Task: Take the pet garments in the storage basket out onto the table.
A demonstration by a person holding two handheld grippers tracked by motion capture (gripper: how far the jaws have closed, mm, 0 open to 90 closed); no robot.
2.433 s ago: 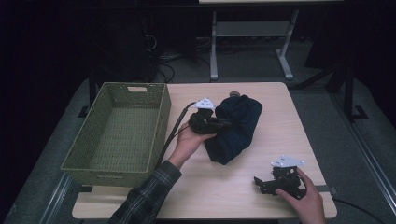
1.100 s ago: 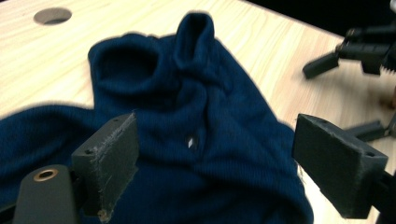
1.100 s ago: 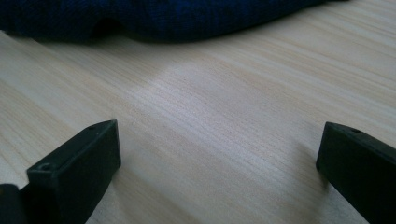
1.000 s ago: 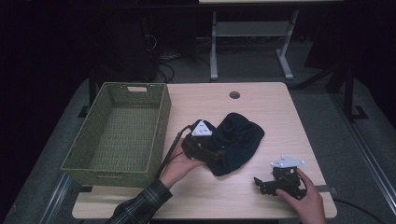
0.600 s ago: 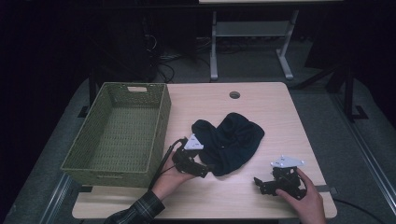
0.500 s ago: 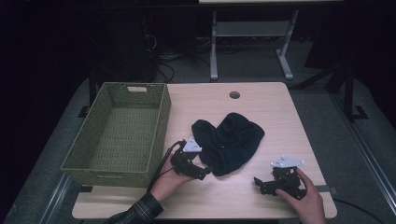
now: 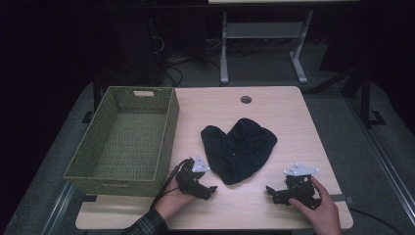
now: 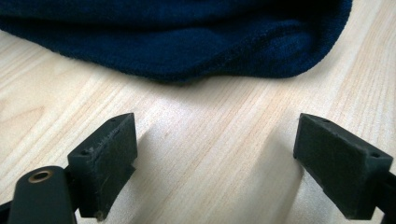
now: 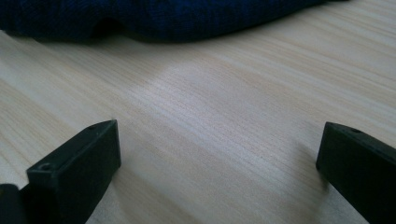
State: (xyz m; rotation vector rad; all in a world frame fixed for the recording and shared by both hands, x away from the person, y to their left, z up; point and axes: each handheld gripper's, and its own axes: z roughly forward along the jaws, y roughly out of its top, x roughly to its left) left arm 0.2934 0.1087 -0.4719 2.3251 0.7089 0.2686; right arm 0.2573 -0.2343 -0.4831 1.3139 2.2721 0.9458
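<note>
A dark navy knitted garment (image 7: 240, 149) lies crumpled on the middle of the wooden table. My left gripper (image 7: 211, 189) rests on the table near the front edge, just left of the garment's lower tip, open and holding nothing. In the left gripper view the garment (image 8: 187, 37) lies a short way beyond the spread jaws of my left gripper (image 8: 217, 154). My right gripper (image 7: 270, 191) sits at the front right, open and empty, pointing left. In the right gripper view the garment (image 9: 163, 16) lies across the top, beyond the wide-apart jaws of my right gripper (image 9: 219, 158).
A green woven basket (image 7: 169, 127) stands empty on the table's left side. A round cable hole (image 7: 245, 99) sits near the far edge. Bare tabletop (image 7: 293, 122) stretches to the right of the garment. A metal stand (image 7: 262, 34) rises behind the table.
My left gripper pulled the garment toward the front, let it go and drew back to the front edge, open. The garment now lies spread flatter. The right gripper has stayed put.
</note>
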